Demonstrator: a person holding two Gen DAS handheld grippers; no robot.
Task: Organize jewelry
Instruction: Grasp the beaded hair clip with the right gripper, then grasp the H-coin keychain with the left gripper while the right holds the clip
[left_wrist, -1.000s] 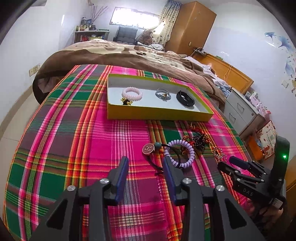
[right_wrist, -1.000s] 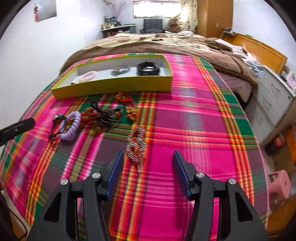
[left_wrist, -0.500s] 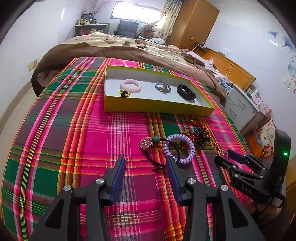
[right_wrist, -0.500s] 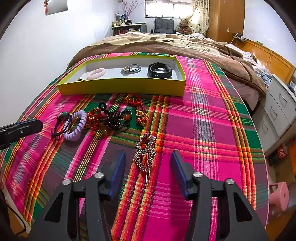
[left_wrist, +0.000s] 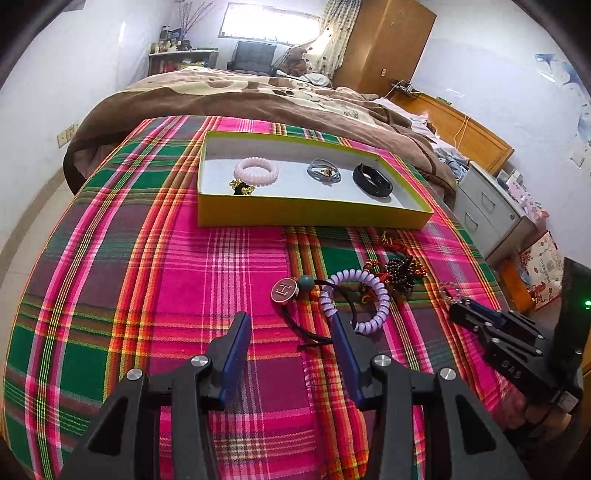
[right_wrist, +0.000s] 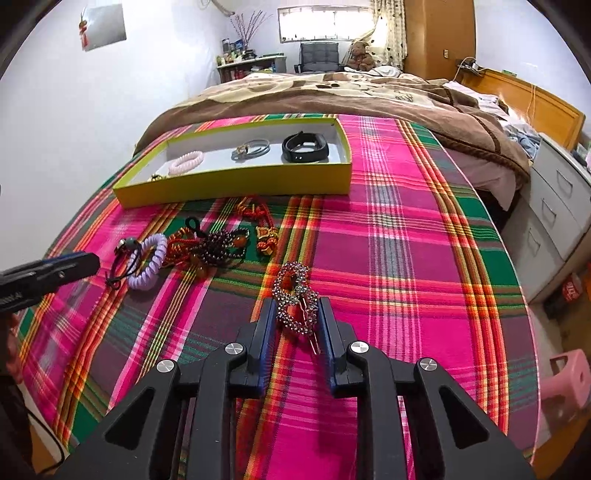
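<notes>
Two blue pads of the right gripper (right_wrist: 294, 320) are closed on the rhinestone hair clip (right_wrist: 295, 297) — well short of the yellow box (right_wrist: 236, 184), seemingly for transfer there — while the left gripper (left_wrist: 291, 341) is held open, empty, beside the lilac coil tie (left_wrist: 356, 301).

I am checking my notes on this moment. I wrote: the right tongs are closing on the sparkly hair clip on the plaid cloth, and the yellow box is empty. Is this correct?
Not fully. The right tongs do close around the sparkly hair clip on the plaid cloth, but the yellow box is not empty: the left wrist view shows a pink coil bracelet, a grey band and a black band inside.
</notes>
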